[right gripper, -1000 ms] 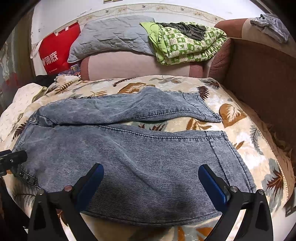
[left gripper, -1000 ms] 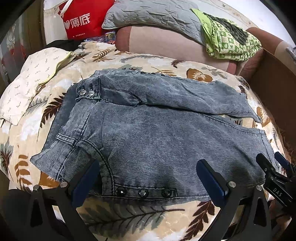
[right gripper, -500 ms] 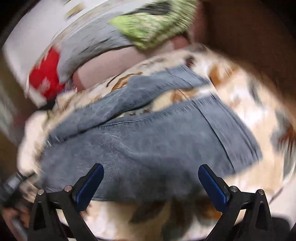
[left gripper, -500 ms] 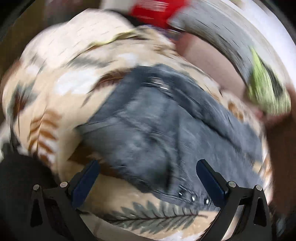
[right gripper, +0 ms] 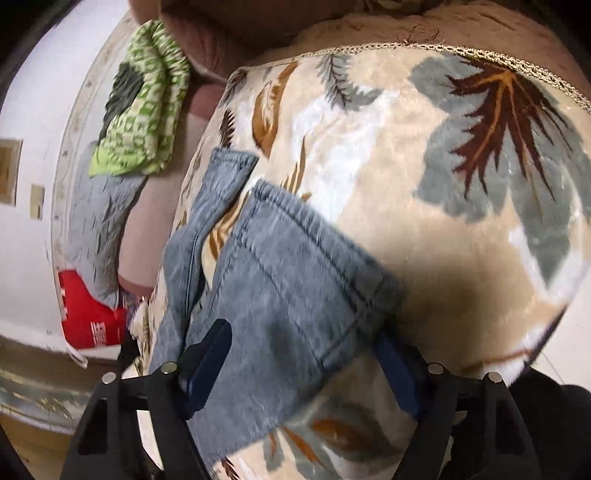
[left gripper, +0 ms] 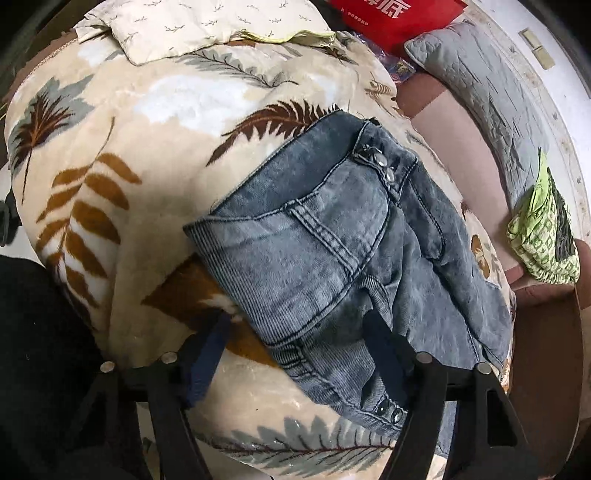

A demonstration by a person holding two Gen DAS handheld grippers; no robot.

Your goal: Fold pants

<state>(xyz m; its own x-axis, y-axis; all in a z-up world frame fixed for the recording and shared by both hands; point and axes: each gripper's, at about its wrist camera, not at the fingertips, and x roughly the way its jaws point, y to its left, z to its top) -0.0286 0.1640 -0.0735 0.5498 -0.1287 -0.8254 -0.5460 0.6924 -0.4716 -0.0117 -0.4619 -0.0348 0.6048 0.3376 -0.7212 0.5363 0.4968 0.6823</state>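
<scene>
Blue-grey denim pants (left gripper: 332, 251) lie flat on a leaf-print blanket (left gripper: 147, 155). The left wrist view shows their waistband end with snap buttons. My left gripper (left gripper: 299, 354) is open, low over the waistband corner, with one finger (left gripper: 207, 354) over the blanket and the other (left gripper: 388, 354) over the denim. The right wrist view shows the leg hems (right gripper: 295, 277). My right gripper (right gripper: 306, 365) is open, straddling the near leg's hem end close above the cloth. Neither holds anything.
A cream pillow (left gripper: 207, 26) and a red bag (left gripper: 395, 14) lie beyond the waistband. A grey quilted pillow (left gripper: 491, 81) and a green patterned cloth (left gripper: 543, 236) rest on the pink headboard cushion. The blanket's braided edge (right gripper: 443, 48) meets brown upholstery.
Both grippers swung apart and turned: the left to the waistband end, the right to the leg-hem end. Both moved lower and closer to the pants. Jaws stayed open.
</scene>
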